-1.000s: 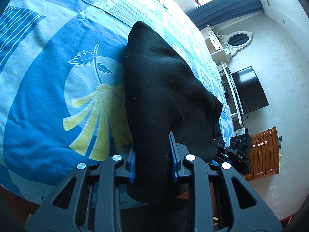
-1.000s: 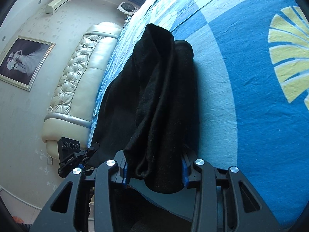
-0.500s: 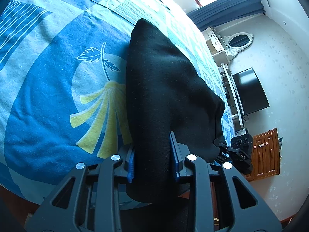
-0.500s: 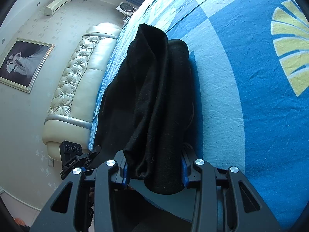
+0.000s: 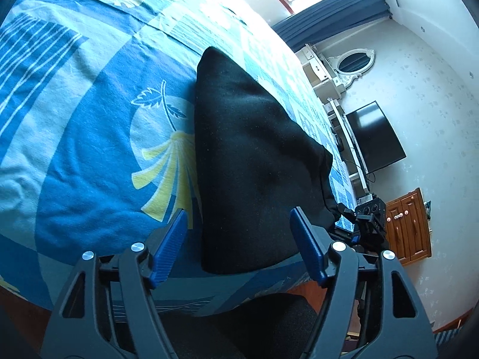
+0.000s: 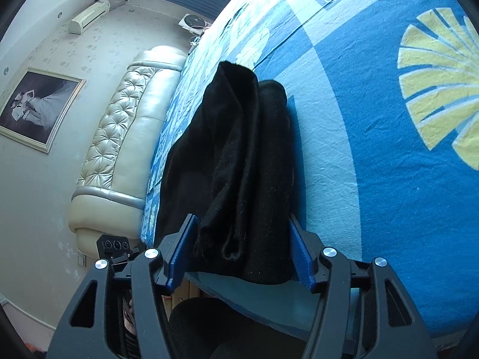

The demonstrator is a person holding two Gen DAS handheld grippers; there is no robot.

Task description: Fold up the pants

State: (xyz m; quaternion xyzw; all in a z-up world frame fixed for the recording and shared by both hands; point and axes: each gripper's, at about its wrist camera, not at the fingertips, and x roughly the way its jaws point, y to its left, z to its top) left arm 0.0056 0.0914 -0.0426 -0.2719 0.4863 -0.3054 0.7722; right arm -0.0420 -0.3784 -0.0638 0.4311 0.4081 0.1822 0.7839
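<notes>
A: Resting now near the front edge of the blue patterned bedsheet [image 5: 89,155]: black, thick, fleecy folded pants [image 5: 254,161], bundled in soft layers.
B: Left gripper [image 5: 239,248] spread wide, jaws just been opening, blue pads clear of the cloth on both sides, the bundle's near end lying loose between them.
A: Right gripper [image 6: 241,254] likewise parted, jaws just been opening too. Folded end of the pants between the pads, close to them, no squeeze visible.
B: Judging the handling: soft, limp, fairly light. Nothing fragile, nothing slippery about that napped surface. Likely to sag and unfold if lifted by a single layer.
A: Best taken through every layer at a folded edge, one gripper to each end, pinched deep rather than at the fringe. Loose hem edges showing at the right-hand end, prone to slipping free.
B: Looking at the surface: cotton-looking sheet with a yellow fan motif [image 6: 437,95] just beside the pants, a few wrinkles, enough give to let a lower finger slide under.
A: Beyond the pants: cream tufted leather headboard [image 6: 125,137] and a framed picture [image 6: 36,104] on that side.
B: Past the pants' other end: black flat television [image 5: 374,137], white oval mirror [image 5: 354,61], brown wooden cabinet [image 5: 408,227], dark blue curtain [image 5: 332,12] under a bright window.
</notes>
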